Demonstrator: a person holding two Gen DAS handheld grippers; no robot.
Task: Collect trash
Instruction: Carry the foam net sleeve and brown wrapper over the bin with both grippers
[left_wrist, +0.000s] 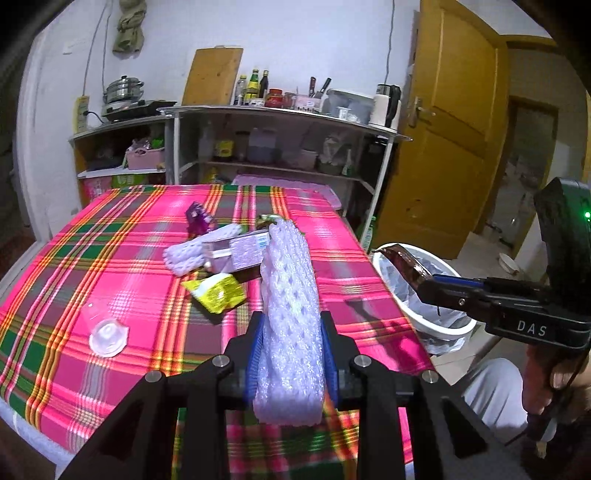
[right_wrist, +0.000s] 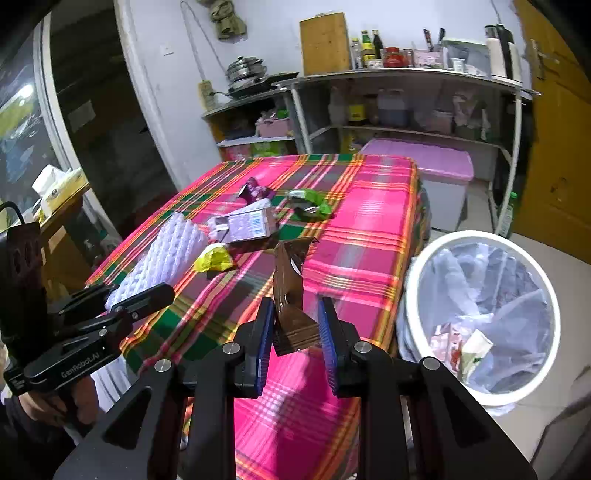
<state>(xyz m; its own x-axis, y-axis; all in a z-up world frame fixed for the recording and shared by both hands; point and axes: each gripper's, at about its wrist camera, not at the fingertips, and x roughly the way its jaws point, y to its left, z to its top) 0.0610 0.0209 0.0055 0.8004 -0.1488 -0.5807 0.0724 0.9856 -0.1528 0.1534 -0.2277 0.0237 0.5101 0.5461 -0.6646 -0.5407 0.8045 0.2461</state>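
My left gripper (left_wrist: 291, 332) is shut on a white foam net sleeve (left_wrist: 291, 295) and holds it above the plaid table (left_wrist: 110, 236). My right gripper (right_wrist: 295, 314) is shut on a brown shiny wrapper (right_wrist: 290, 273), near the table's right edge beside the white bin (right_wrist: 417, 273). In the left wrist view the right gripper (left_wrist: 424, 284) holds the wrapper (left_wrist: 402, 258) over the bin (left_wrist: 421, 321). On the table lie a second foam net (left_wrist: 195, 251), a purple-white box (left_wrist: 240, 251), a yellow packet (left_wrist: 218, 291), a purple wrapper (left_wrist: 197, 218), a green wrapper (right_wrist: 310, 197) and a clear plastic cup (left_wrist: 107, 336).
The bin is lined with a clear bag and holds some paper trash (right_wrist: 465, 347). Shelves (left_wrist: 280, 140) with bottles and pots stand behind the table. A yellow door (left_wrist: 443, 129) is at the right. A pink-lidded box (right_wrist: 424, 162) sits beyond the table.
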